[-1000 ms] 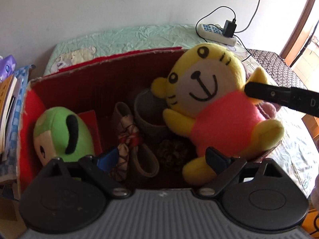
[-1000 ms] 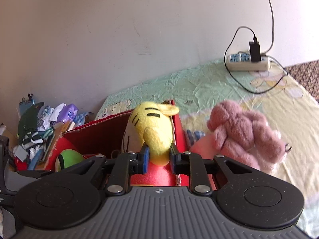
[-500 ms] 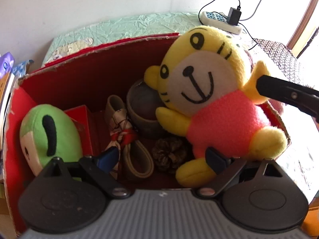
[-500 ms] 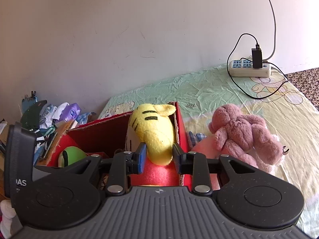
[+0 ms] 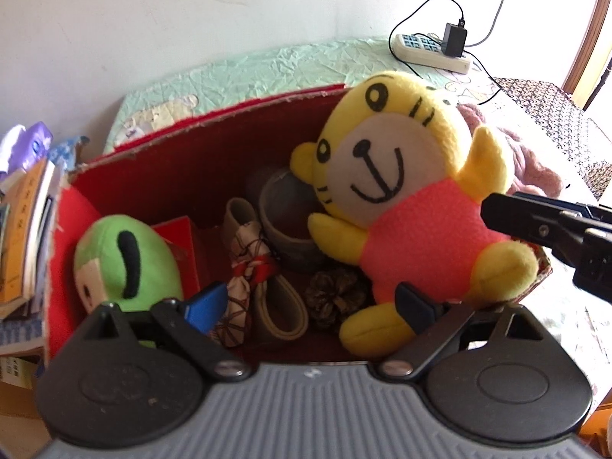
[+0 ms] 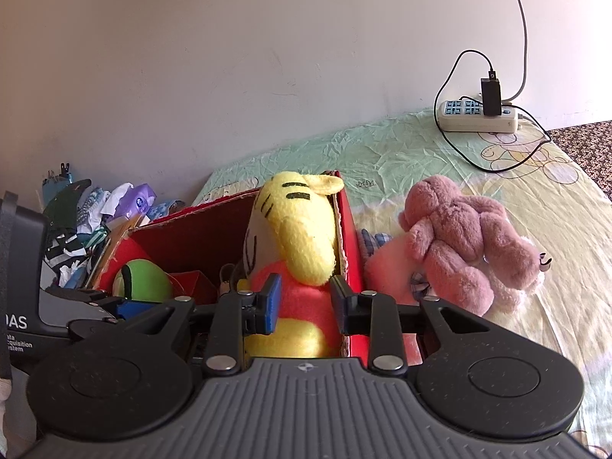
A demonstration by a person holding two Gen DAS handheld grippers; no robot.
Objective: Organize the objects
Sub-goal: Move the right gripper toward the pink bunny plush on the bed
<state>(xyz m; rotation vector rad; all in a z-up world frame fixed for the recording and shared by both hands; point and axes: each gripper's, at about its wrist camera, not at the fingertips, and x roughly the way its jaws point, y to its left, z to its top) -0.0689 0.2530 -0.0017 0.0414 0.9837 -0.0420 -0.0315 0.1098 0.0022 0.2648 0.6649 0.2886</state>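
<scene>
A yellow tiger plush [image 5: 401, 191] in a pink shirt sits upright in the right end of the red cardboard box [image 5: 172, 160]. From the right wrist view the plush [image 6: 302, 229] leans on the box wall. My right gripper [image 6: 306, 300] is open, its pads standing either side of the plush's body below its arm without pressing. The left wrist view shows one of the right gripper's fingers [image 5: 535, 222] beside the plush. My left gripper [image 5: 310, 302] hangs open over the box, empty. A pink plush [image 6: 459, 244] lies on the bed outside the box.
Inside the box are a green plush [image 5: 126, 256], a grey cup [image 5: 287, 222], a sandal [image 5: 275, 306] and a pine cone [image 5: 332, 294]. Books [image 5: 26, 229] are stacked left of the box. A power strip [image 6: 478, 114] with cables lies by the wall.
The right gripper's jaws have spread off the yellow plush's arm, which they clamped a second ago. The plush now rests in the box. The left gripper has tipped slightly downward.
</scene>
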